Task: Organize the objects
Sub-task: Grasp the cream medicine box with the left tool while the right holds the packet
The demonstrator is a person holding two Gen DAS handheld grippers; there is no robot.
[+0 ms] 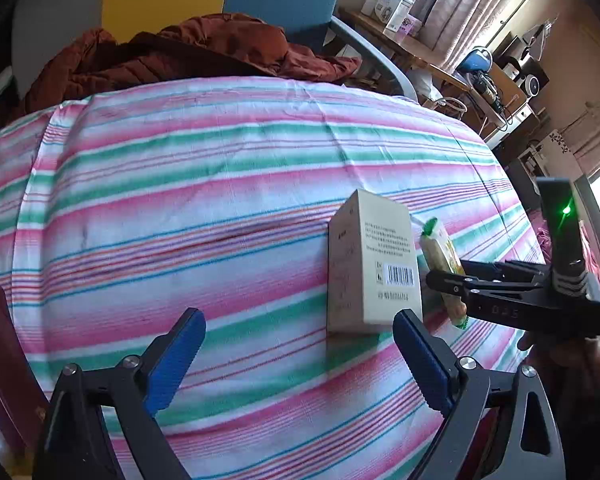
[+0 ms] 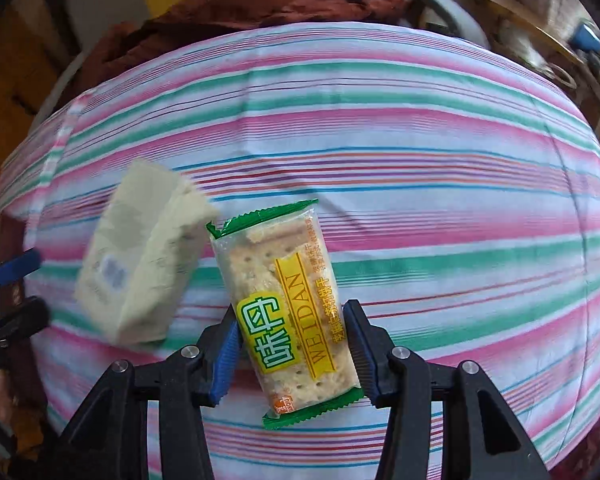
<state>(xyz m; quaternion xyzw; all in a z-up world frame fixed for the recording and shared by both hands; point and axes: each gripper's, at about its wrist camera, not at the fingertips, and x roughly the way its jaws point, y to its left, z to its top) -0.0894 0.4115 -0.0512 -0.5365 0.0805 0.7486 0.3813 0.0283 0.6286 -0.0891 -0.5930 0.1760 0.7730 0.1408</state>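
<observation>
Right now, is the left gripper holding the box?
No. The left gripper is open with nothing between its blue pads, and the beige box stands free on the striped cloth.

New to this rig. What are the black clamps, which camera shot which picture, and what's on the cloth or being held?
No robot arm here: a person holds a two-finger clamp in each hand, with a fisheye camera on each looking along its fingers. The left gripper stands open and empty, just short of a cream carton standing on the striped cloth. The right gripper is clamped on a green-edged cracker packet, with its lower half between the pads. The left view shows that gripper and packet beside the carton.
</observation>
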